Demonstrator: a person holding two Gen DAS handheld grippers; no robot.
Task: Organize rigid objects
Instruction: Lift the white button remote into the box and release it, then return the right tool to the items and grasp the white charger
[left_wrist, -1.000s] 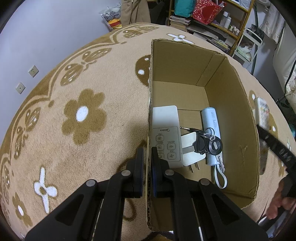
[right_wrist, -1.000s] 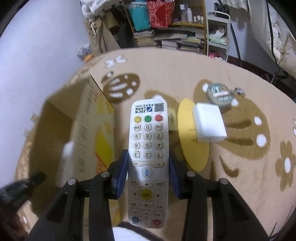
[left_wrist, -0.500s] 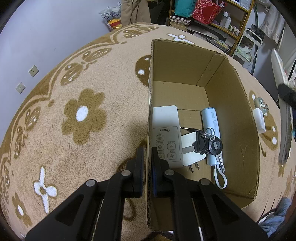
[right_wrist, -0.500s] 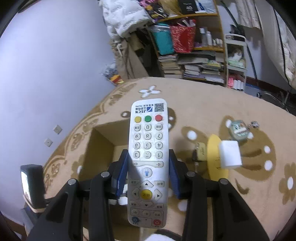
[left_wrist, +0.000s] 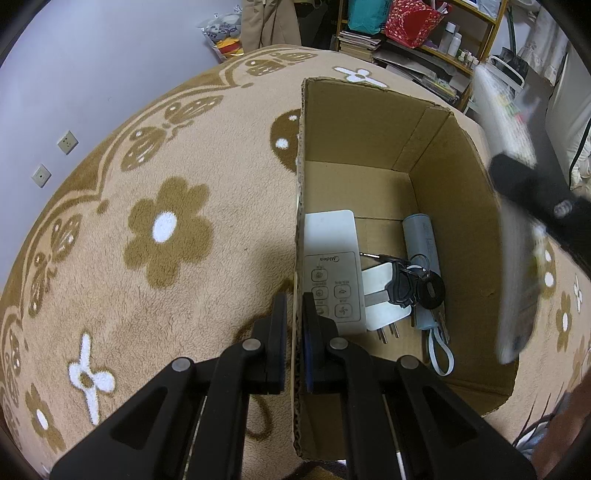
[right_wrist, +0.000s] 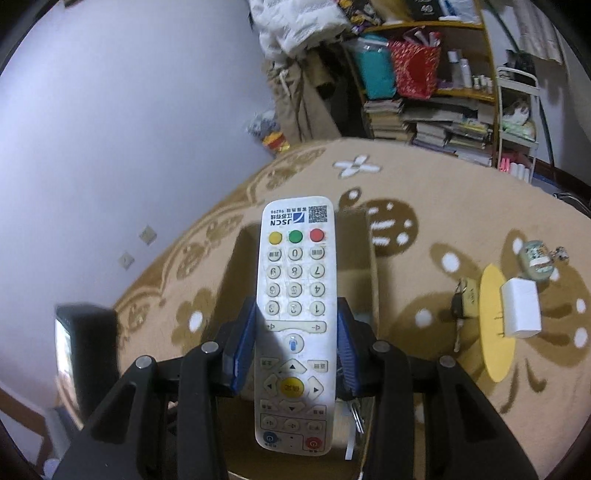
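Note:
My left gripper (left_wrist: 296, 328) is shut on the left wall of an open cardboard box (left_wrist: 369, 122) that stands on the carpet. In the box lie a white Midea remote (left_wrist: 330, 266), a white plug adapter (left_wrist: 382, 301), a bunch of black keys (left_wrist: 413, 286) and a blue-grey power bank (left_wrist: 423, 251). My right gripper (right_wrist: 295, 328) is shut on a long white TV remote (right_wrist: 295, 277), its pads pressing both long sides. In the left wrist view this remote (left_wrist: 515, 280) shows blurred, hanging over the box's right wall. Behind it in the right wrist view is the box (right_wrist: 365, 266).
To the right on the flowered carpet (left_wrist: 166, 229) lie a yellow disc (right_wrist: 495, 332), a white charger block (right_wrist: 521, 314), a round tin (right_wrist: 535, 258) and a small padlock (right_wrist: 463, 299). Crowded shelves (right_wrist: 424, 92) stand at the back, a wall on the left.
My right gripper has risen and swung left with the TV remote, from beside the box to over it. The view tilted up. The left gripper and the box's contents kept still.

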